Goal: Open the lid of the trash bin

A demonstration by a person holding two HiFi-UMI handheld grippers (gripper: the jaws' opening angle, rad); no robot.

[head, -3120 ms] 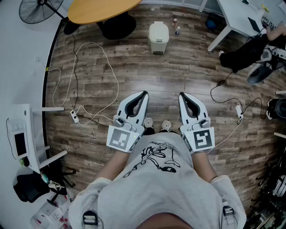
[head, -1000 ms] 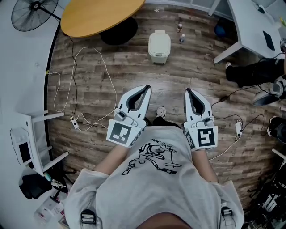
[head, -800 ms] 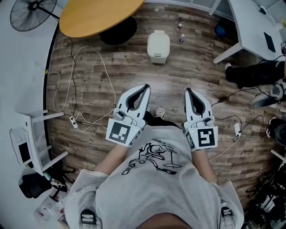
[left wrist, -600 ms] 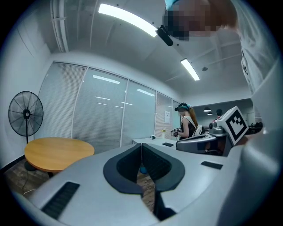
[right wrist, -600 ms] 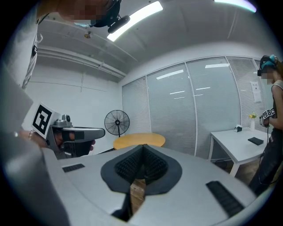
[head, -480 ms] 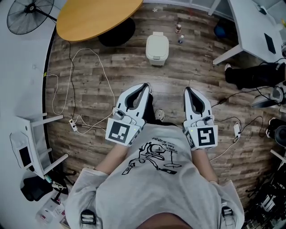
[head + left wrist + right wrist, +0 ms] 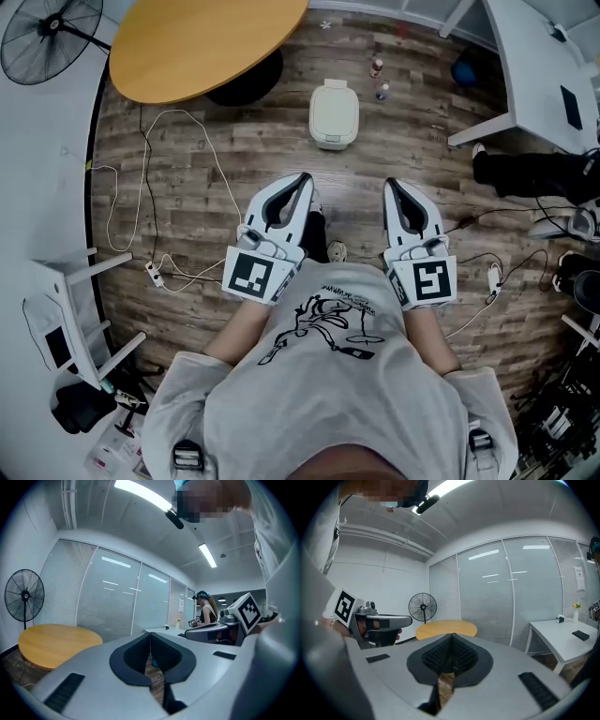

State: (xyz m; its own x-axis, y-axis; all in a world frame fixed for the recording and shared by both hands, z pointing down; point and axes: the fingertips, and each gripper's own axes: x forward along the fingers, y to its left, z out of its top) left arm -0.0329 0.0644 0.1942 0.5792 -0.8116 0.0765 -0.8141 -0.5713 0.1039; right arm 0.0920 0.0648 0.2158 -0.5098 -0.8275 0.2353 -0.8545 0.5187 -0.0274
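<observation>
Left gripper (image 7: 302, 178): we are holding it pressed together, empty, at frame centre.
Right gripper (image 7: 391, 185): we are holding it likewise.
Trash bin (image 7: 334, 114): sitting upper centre, lid down, well apart from both.

A round wooden table (image 7: 202, 42) was seen at the top of the plank floor (image 7: 234, 159), with a standing fan (image 7: 47, 33) placed just beyond its left edge. A long white cable (image 7: 187, 113) was laid in loops across the floor at the left. Two small bottles (image 7: 377, 67) were stood near a white surface (image 7: 539, 56) at the right.
</observation>
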